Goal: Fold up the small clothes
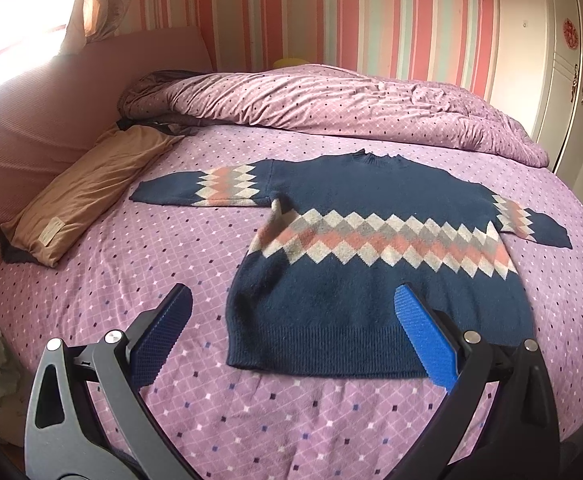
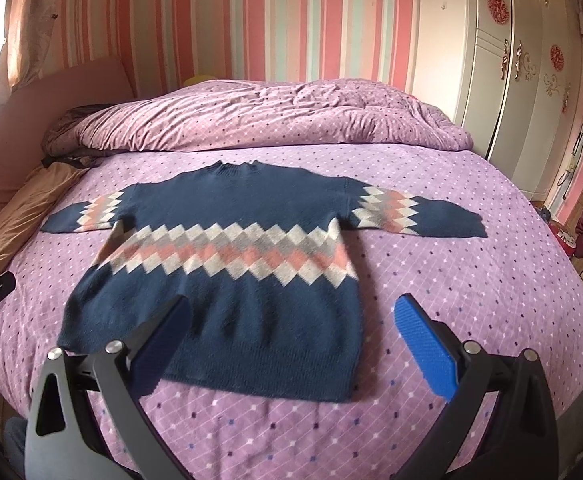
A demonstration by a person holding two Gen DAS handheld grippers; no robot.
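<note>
A small navy sweater (image 1: 371, 200) with a band of cream, pink and grey diamonds lies flat on the bed, sleeves spread to both sides, hem nearest me. The right wrist view shows the same sweater (image 2: 235, 208). My left gripper (image 1: 293, 300) hovers open above the hem's left corner, blue pads wide apart and holding nothing. My right gripper (image 2: 293, 312) hovers open over the hem's right corner, also holding nothing. A dark part of the right gripper shows at the left wrist view's right edge, and part of the left gripper at the right wrist view's left edge.
The purple dotted bedsheet (image 1: 163, 248) covers the bed. A matching duvet (image 1: 331, 100) is bunched at the far side. A tan folded garment (image 1: 87, 192) lies at the left by the pink headboard (image 1: 31, 120). A white wardrobe (image 2: 511, 80) stands at the right.
</note>
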